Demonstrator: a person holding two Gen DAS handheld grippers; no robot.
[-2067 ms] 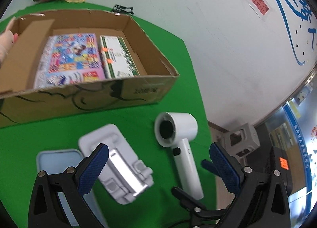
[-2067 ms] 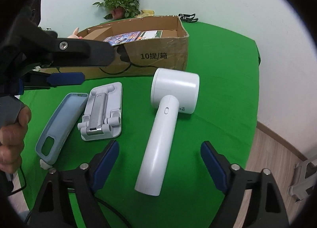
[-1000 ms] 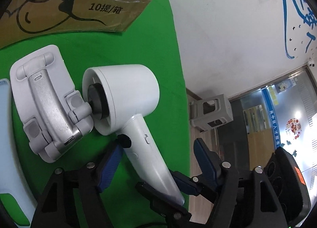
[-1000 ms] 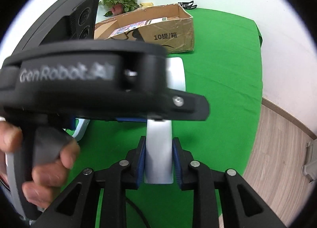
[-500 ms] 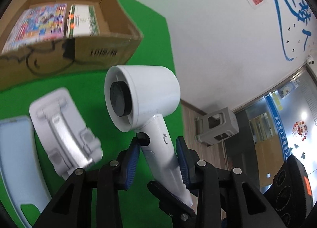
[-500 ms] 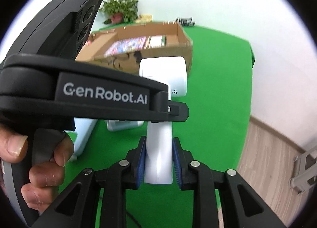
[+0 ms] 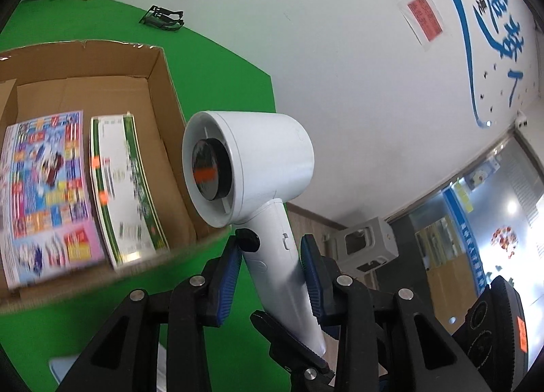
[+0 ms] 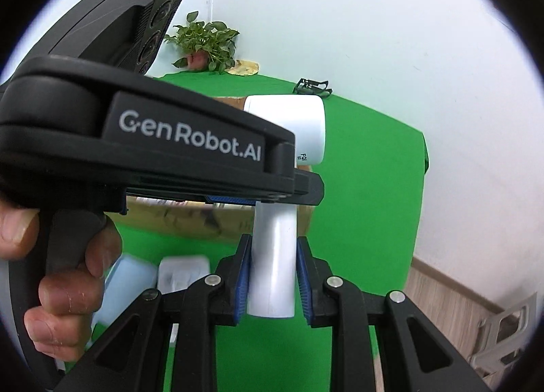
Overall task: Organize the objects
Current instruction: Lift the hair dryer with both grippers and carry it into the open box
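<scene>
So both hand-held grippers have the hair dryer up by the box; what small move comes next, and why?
Probably carry the hair dryer forward over the cardboard box and lower it. Both the left hand-held gripper and the right hand-held gripper clamp its handle, and bare floor shows right of the green-edged carton.

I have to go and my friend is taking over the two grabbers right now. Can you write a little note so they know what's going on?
Left gripper: jaws shut on the handle of the white hair dryer, just below its head.
Right gripper: jaws shut on the same handle, near its bottom end.
The hair dryer is in the air, by the cardboard box.
Done: a colourful book and a green-and-white pack lie flat in the box.
Left: put the dryer in the box. The white phone stand and blue phone case lie on the green table.
</scene>
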